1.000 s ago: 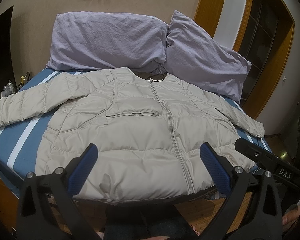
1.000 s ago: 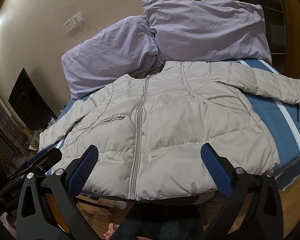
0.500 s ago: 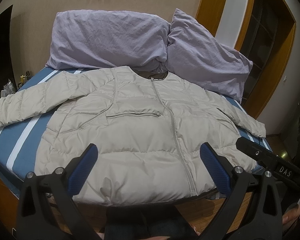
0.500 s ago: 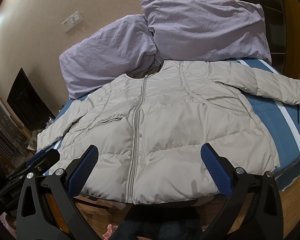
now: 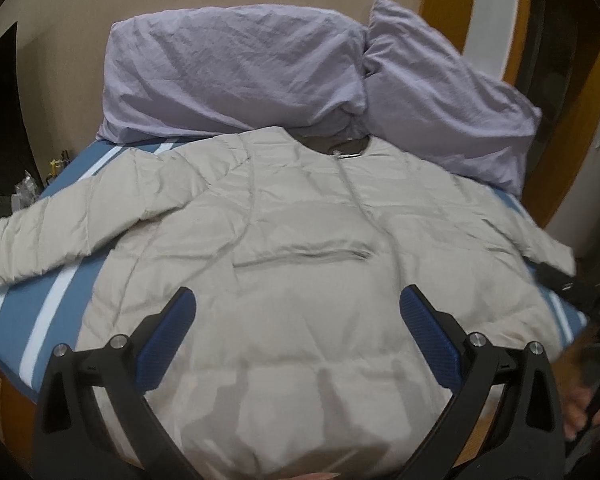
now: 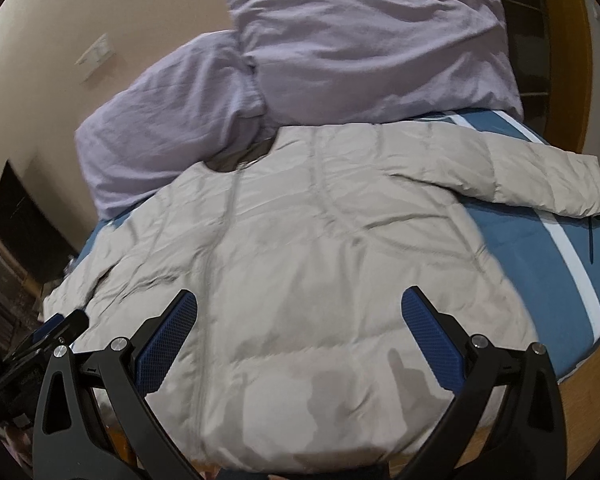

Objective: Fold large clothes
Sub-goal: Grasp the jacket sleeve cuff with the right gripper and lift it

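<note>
The room was a bedroom with a beige wall [image 5: 80, 40], a wooden door frame to the right, and a bed [image 5: 40, 308] made up in a blue sheet with white stripes. Two lilac pillows [image 5: 236, 76] in crumpled cotton cases leaned against the wall at the head of the bed.

A pale beige puffer jacket [image 5: 300, 280] lay face up across the sheet, zipped closed, collar just in front of the pillows and hem at the near edge of the mattress. Both sleeves were spread outward; one sleeve [image 6: 540, 180] reached across a white stripe. By my reading, the folding had not begun: the jacket was only laid out flat, and every fold, sleeves in and body doubled over, was left to do.

The shell looked thin and faintly glossy, quilted into soft horizontal channels, with a slanted chest pocket [image 5: 304, 256] and a center zipper [image 6: 212, 264]. It would likely be springy and slippery and resist holding a crease.

The left gripper [image 5: 298, 316] hovered over the lower body with its blue ribbed pads wide apart, holding nothing. The right gripper [image 6: 300, 316] was likewise spread wide and empty above the hem.
</note>
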{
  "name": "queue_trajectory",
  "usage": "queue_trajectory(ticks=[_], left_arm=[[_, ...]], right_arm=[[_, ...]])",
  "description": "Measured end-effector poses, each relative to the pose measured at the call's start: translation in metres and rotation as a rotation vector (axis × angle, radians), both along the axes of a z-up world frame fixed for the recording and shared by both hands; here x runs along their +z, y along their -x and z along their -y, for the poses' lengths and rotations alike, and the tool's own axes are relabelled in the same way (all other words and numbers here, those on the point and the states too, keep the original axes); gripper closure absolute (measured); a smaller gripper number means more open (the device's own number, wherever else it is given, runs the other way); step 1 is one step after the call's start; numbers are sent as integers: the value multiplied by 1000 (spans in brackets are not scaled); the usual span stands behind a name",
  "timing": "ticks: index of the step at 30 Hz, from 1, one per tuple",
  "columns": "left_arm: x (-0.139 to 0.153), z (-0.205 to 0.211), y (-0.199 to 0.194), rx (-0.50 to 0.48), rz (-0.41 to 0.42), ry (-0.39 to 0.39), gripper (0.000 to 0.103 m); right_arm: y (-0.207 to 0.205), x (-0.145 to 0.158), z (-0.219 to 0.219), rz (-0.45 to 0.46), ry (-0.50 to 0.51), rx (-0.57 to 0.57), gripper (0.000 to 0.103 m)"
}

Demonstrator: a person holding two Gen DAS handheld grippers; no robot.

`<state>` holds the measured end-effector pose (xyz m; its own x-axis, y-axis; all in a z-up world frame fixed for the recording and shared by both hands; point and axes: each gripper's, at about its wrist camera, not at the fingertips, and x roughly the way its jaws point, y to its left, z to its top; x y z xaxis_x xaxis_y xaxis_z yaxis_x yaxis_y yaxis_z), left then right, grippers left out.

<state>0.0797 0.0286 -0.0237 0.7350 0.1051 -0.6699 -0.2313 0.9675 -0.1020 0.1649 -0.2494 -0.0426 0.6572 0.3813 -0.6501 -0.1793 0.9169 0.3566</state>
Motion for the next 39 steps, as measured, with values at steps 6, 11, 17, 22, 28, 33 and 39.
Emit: queue_trajectory(ticks=[6, 11, 17, 22, 28, 33, 39], left_arm=[[-15, -19, -44, 52, -52, -42, 2], [-36, -30, -69, 84, -113, -50, 2], [-63, -33, -80, 87, -166, -34, 2], [-73, -28, -84, 95, -155, -74, 2], [-78, -28, -87, 92, -166, -73, 2], [-79, -28, -88, 91, -165, -63, 2], [-80, -30, -88, 89, -164, -45, 2]], right_arm=[[-48, -10, 51, -43, 3, -134, 1], [-96, -30, 111, -123, 21, -291, 1], [-133, -47, 186, -154, 117, -494, 3], [-147, -55, 244, -181, 162, -678, 11], [-150, -75, 298, -242, 82, -840, 17], [-154, -91, 309, -300, 47, -863, 28], [-149, -97, 312, -304, 16, -853, 39]])
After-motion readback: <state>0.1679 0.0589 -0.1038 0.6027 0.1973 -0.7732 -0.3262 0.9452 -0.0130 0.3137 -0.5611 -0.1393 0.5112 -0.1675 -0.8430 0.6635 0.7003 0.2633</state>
